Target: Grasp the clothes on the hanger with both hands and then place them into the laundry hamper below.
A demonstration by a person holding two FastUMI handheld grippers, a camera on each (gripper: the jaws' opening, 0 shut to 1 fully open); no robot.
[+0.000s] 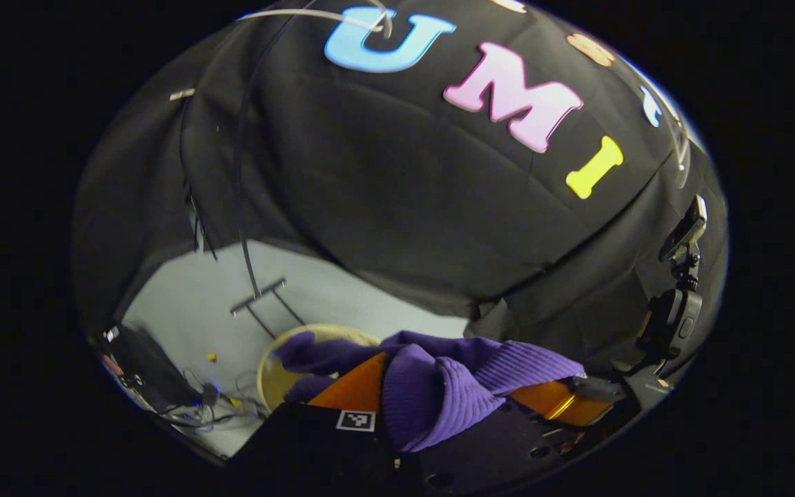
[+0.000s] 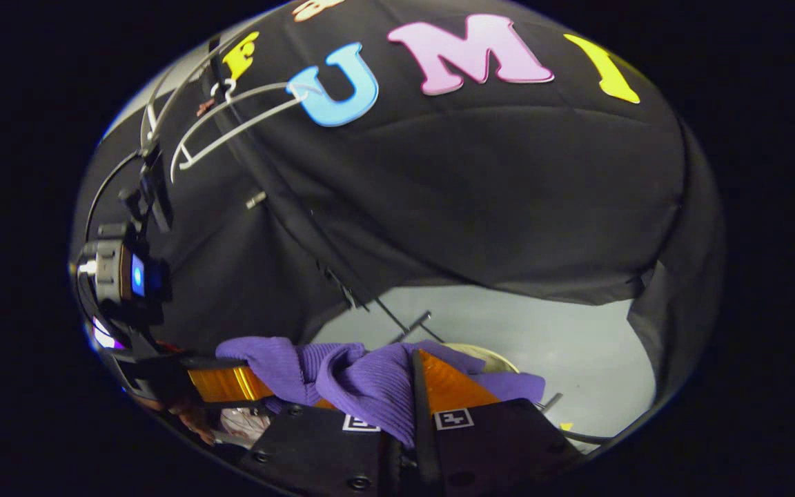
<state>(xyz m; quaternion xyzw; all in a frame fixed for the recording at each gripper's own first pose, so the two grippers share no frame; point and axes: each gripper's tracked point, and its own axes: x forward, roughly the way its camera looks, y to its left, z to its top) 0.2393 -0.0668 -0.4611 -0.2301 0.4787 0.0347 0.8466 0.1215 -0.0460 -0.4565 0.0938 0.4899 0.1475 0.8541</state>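
A purple knit garment (image 1: 439, 386) is bunched between my two grippers, off the white hanger (image 2: 232, 124), which hangs bare high on the left. My left gripper (image 1: 397, 404) is shut on the cloth, which drapes over its orange fingers (image 1: 352, 386). My right gripper (image 2: 408, 397) is also shut on the garment (image 2: 363, 376), one orange finger (image 2: 449, 386) showing. The two grippers sit close, side by side; the right gripper's finger (image 1: 553, 404) and the left gripper's finger (image 2: 225, 383) each reach in. The round cream hamper (image 1: 280, 376) stands on the floor below, its rim (image 2: 491, 355) just past the cloth.
The rack's thin pole and foot (image 1: 259, 297) stand on the pale grey floor (image 2: 563, 345) behind the hamper. Black equipment and cables (image 1: 156, 383) lie at the floor's left edge. Black cloth walls close in all around.
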